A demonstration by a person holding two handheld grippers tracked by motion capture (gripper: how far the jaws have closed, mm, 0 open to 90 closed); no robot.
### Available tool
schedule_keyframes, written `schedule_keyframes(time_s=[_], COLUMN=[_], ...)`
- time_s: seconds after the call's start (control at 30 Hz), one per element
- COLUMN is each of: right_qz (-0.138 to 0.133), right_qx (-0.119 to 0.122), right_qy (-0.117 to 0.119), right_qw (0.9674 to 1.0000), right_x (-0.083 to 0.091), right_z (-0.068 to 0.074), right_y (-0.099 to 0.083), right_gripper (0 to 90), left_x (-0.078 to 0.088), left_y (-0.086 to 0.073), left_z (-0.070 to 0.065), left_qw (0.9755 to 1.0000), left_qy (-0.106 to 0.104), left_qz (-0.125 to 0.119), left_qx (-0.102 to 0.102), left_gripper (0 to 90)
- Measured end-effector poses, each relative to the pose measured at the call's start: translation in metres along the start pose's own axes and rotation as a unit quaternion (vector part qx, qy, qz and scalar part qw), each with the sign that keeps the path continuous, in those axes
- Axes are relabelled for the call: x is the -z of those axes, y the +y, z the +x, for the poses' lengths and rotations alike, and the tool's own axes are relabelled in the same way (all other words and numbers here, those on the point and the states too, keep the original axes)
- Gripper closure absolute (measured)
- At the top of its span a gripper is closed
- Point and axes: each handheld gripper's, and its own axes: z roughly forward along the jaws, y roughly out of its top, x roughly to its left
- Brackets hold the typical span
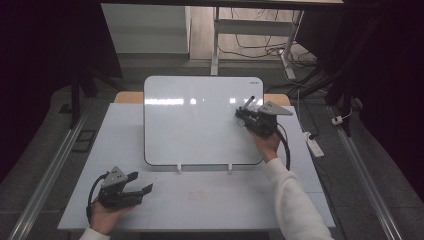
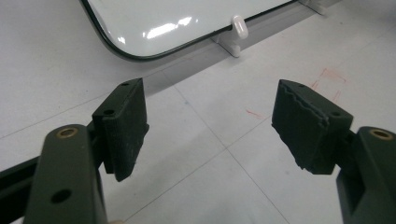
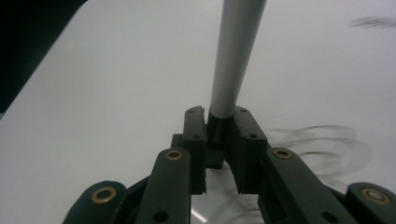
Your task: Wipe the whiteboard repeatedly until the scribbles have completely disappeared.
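A white board [image 1: 195,125] stands propped on the white table [image 1: 210,205], leaning back on two small white feet [image 1: 178,169]. My right gripper [image 1: 245,114] is over the board's right side and shut on a grey-barrelled marker [image 1: 248,102]. In the right gripper view the jaws [image 3: 218,116] clamp the marker's dark lower end while its barrel [image 3: 236,56] points away over the board. Dark scribbled lines [image 3: 317,144] lie on the board beside it. My left gripper [image 1: 140,182] rests at the table's front left, open with nothing between its fingers [image 2: 210,121].
In the left gripper view the board's lower corner [image 2: 154,18] and one white foot [image 2: 238,28] are close ahead, and faint red marks [image 2: 327,79] show on the table. A power strip [image 1: 314,144] lies on the floor to the right. Desk legs and cables [image 1: 260,45] stand behind the table.
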Motion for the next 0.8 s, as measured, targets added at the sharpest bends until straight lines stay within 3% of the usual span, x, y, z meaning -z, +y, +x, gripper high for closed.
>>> schedule_keyframes(time_s=[0.07, 0.17, 0.3, 0.33, 0.37, 0.43, 0.47, 0.57, 0.63, 0.67, 0.7, 0.73, 0.77, 0.8], right_qz=[-0.008, -0.033, -0.024, -0.007, -0.007, -0.028, -0.028, -0.057, -0.056, -0.041, -0.028, -0.018, -0.014, -0.014], right_qx=[-0.003, -0.042, -0.033, -0.002, -0.002, -0.027, -0.027, -0.074, -0.072, -0.057, -0.048, -0.030, -0.018, -0.018], right_qy=[-0.020, -0.058, -0.030, -0.015, -0.015, -0.051, -0.051, -0.076, -0.073, -0.033, -0.006, 0.005, -0.003, -0.003], right_qw=[0.9998, 0.9969, 0.9987, 0.9999, 0.9999, 0.9979, 0.9979, 0.9928, 0.9932, 0.9970, 0.9984, 0.9994, 0.9997, 0.9997], right_x=[0.001, 0.005, 0.000, -0.003, -0.003, 0.001, 0.001, 0.007, 0.006, 0.002, -0.001, -0.003, -0.003, -0.003], right_z=[-0.004, -0.019, -0.012, -0.004, -0.004, -0.018, -0.018, -0.042, -0.041, -0.034, -0.029, -0.024, -0.022, -0.022], right_y=[0.003, 0.009, 0.008, 0.006, 0.006, 0.011, 0.011, 0.018, 0.018, 0.015, 0.014, 0.014, 0.015, 0.015], right_gripper=[77.7, 77.7, 77.8, 77.7, 77.7, 77.8, 77.8, 77.7, 77.7, 77.7, 77.7, 77.7, 77.7, 77.7], left_x=[-0.001, 0.000, 0.001, 0.001, 0.001, 0.001, 0.001, 0.001, 0.001, 0.001, 0.000, 0.000, 0.000, 0.000], left_y=[0.000, 0.000, 0.000, 0.000, -0.001, -0.001, -0.001, 0.000, 0.000, -0.001, -0.001, -0.001, -0.001, -0.001], left_z=[0.001, 0.000, 0.000, 0.001, 0.001, 0.002, 0.001, 0.000, 0.000, 0.001, 0.001, 0.002, 0.002, 0.002], left_qw=[1.0000, 1.0000, 1.0000, 1.0000, 1.0000, 1.0000, 1.0000, 1.0000, 1.0000, 1.0000, 1.0000, 1.0000, 1.0000, 1.0000], left_qy=[0.001, 0.001, 0.000, 0.000, 0.001, 0.001, 0.002, 0.001, 0.000, 0.000, 0.000, 0.001, 0.001, 0.001], left_qz=[0.001, -0.001, -0.002, -0.002, -0.002, -0.001, -0.002, -0.003, -0.002, -0.002, -0.001, -0.001, 0.000, 0.000], left_qx=[0.003, 0.001, 0.000, 0.001, 0.002, 0.003, 0.003, -0.001, -0.002, -0.001, 0.001, 0.001, 0.002, 0.002], left_gripper=[27.4, 27.4, 27.4, 27.4, 27.4, 27.4, 27.4, 27.4, 27.4, 27.4, 27.4, 27.4, 27.4, 27.4])
